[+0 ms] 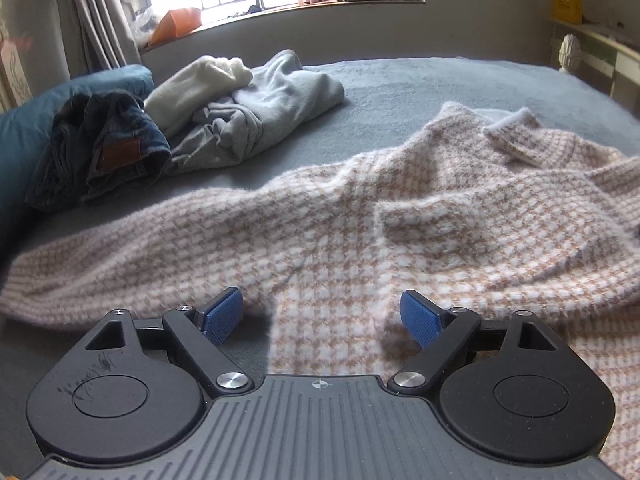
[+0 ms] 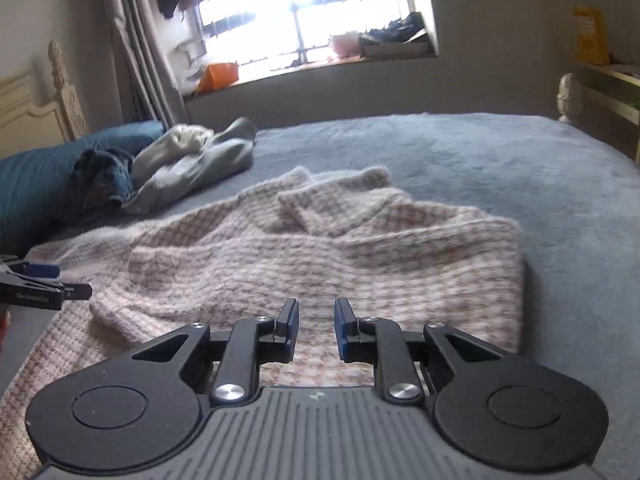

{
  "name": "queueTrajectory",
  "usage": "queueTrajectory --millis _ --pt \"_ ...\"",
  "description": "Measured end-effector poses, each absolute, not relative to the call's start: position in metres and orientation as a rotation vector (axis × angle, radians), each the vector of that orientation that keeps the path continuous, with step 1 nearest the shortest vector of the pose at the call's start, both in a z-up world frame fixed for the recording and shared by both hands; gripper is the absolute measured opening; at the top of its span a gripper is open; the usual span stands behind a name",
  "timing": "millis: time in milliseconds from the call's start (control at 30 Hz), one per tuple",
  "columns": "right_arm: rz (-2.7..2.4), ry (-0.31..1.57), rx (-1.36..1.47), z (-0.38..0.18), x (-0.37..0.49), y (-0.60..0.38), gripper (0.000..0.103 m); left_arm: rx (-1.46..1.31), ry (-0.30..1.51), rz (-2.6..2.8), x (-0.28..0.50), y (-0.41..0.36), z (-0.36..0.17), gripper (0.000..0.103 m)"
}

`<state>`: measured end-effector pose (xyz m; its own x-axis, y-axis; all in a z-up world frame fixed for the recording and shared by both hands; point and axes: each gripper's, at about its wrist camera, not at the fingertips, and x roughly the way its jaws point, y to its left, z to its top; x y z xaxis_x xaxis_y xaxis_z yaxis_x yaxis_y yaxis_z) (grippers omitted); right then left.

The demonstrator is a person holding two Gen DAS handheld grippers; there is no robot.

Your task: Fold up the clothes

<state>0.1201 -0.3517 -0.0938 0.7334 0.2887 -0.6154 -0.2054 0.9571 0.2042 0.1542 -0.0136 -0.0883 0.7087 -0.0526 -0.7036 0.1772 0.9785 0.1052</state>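
Folding has barely begun: your pink-and-white houndstooth knit sweater (image 1: 360, 216) lies rumpled; beyond it, a heap of jeans and grey clothes (image 1: 224, 120) waits; left gripper (image 1: 322, 316) gapes wide, right gripper (image 2: 316, 330) narrowly apart, both empty.

Sweater (image 1: 360, 232) pink-and-white houndstooth check. Bed (image 1: 400, 92) cover grey-blue. Jeans (image 1: 108, 148) dark blue denim, brown patch. Grey garment (image 1: 272, 108), cream one (image 1: 192, 88). Pillow (image 1: 28, 128) teal. Gripper pads (image 1: 222, 314) blue.

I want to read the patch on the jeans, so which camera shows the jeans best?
The left wrist view: the jeans lie close and sharp beside the blue pillow, the brown patch facing the camera. In the right wrist view they are a small, dark, blurred heap, with no patch discernible.
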Motion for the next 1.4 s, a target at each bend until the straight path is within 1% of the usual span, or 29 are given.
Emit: queueTrajectory --millis 67,133,200,267,300,367,467,533,567,600,667,767,833,867,900,933,1033,1200,1400 --pt "0.292 0.801 0.14 -0.117 0.145 -0.336 0.02 0.128 0.785 -0.156 0.153 -0.015 -0.094 0.083" --pt "0.265 0.828 0.131 -0.123 0.153 -0.328 0.02 0.08 0.793 -0.194 0.152 -0.016 -0.098 0.077" --pt "0.258 0.84 0.14 -0.112 0.155 -0.324 0.021 0.028 0.788 -0.238 0.149 -0.014 -0.098 0.076" --pt "0.311 0.804 0.151 -0.093 0.15 -0.32 0.021 -0.01 0.797 -0.27 0.15 -0.012 -0.1 0.073" --pt "0.333 0.797 0.12 -0.087 0.151 -0.313 0.021 -0.024 0.805 -0.285 0.152 -0.011 -0.102 0.07" --pt "0.367 0.8 0.024 -0.078 0.156 -0.291 0.021 -0.05 0.822 -0.313 0.158 -0.01 -0.106 0.068" --pt "0.387 0.868 -0.038 -0.086 0.172 -0.265 0.021 -0.1 0.836 -0.341 0.168 -0.006 -0.113 0.063" --pt "0.379 0.923 -0.053 -0.099 0.181 -0.251 0.023 -0.134 0.83 -0.36 0.172 -0.004 -0.116 0.055" --pt "0.369 0.942 -0.048 -0.104 0.185 -0.247 0.023 -0.147 0.827 -0.366 0.171 -0.003 -0.117 0.053" --pt "0.351 0.948 -0.025 -0.106 0.186 -0.247 0.024 -0.16 0.824 -0.373 0.171 -0.002 -0.118 0.049" --pt "0.321 0.952 0.029 -0.105 0.187 -0.249 0.024 -0.163 0.813 -0.376 0.17 -0.003 -0.119 0.046" --pt "0.282 0.928 0.111 -0.104 0.179 -0.258 0.024 -0.149 0.783 -0.377 0.167 -0.003 -0.118 0.034" --pt "0.251 0.899 0.165 -0.106 0.171 -0.262 0.024 -0.153 0.768 -0.369 0.168 -0.001 -0.118 0.018" --pt "0.238 0.88 0.184 -0.108 0.167 -0.263 0.024 -0.16 0.76 -0.363 0.169 0.0 -0.118 0.015" --pt "0.227 0.861 0.198 -0.11 0.163 -0.263 0.024 -0.172 0.752 -0.364 0.169 0.002 -0.116 0.009" --pt "0.22 0.842 0.202 -0.111 0.16 -0.263 0.024 -0.185 0.743 -0.364 0.169 0.003 -0.115 0.007" --pt "0.201 0.797 0.207 -0.112 0.153 -0.261 0.025 -0.203 0.693 -0.382 0.168 0.005 -0.102 0.005" --pt "0.16 0.785 0.284 -0.109 0.152 -0.262 0.025 -0.223 0.635 -0.39 0.17 0.008 -0.085 0.005" --pt "0.152 0.777 0.268 -0.114 0.151 -0.249 0.025 -0.188 0.686 -0.332 0.187 0.011 -0.118 0.005"
